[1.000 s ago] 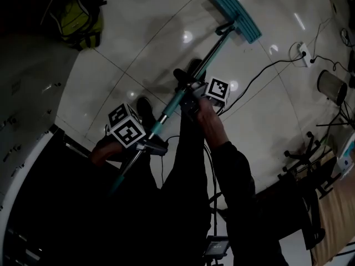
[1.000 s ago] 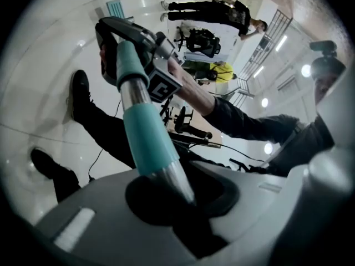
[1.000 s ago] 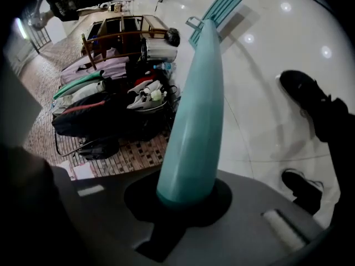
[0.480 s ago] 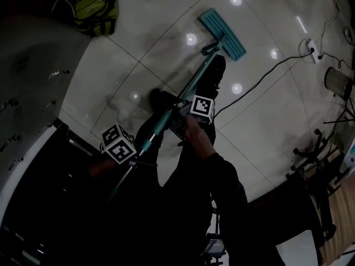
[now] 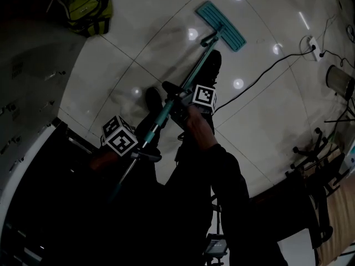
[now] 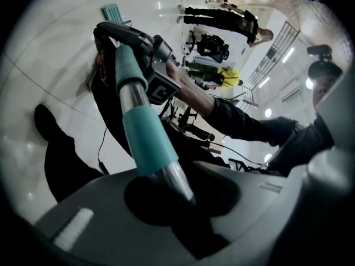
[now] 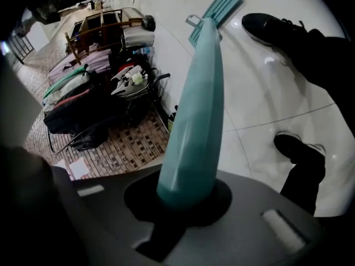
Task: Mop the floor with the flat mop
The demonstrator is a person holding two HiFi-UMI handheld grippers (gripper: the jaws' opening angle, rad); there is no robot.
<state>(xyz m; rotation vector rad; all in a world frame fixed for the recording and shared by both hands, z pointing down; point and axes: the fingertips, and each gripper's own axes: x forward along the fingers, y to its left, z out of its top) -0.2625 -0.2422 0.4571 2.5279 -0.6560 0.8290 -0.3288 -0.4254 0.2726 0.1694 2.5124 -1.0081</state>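
The flat mop's teal head [image 5: 221, 25] lies on the pale tiled floor [image 5: 166, 15] at the top of the head view. Its pole [image 5: 188, 79] slants down-left between both grippers. My right gripper [image 5: 176, 100] is shut on the pole's teal grip [image 7: 194, 121], higher up toward the head. My left gripper [image 5: 140, 149] is shut on the metal pole just below a teal sleeve [image 6: 145, 134], nearer the pole's end. The right gripper view looks along the grip to the mop head [image 7: 218, 13]. In the left gripper view the right gripper [image 6: 138, 40] clasps the pole ahead.
The person's black shoes [image 5: 213, 65] [image 5: 152, 101] stand beside the pole. A yellow-green backpack [image 5: 86, 7] sits top left. A power strip [image 5: 309, 42] and black cable [image 5: 260, 76] cross the floor at right, near a chair base [image 5: 308, 148]. Racks and bags [image 7: 105, 104] stand left of the mop.
The mop head slid left and toward me across the tiles, then edged forward again. Both grippers moved with the pole, still shut on it. The feet stepped forward.
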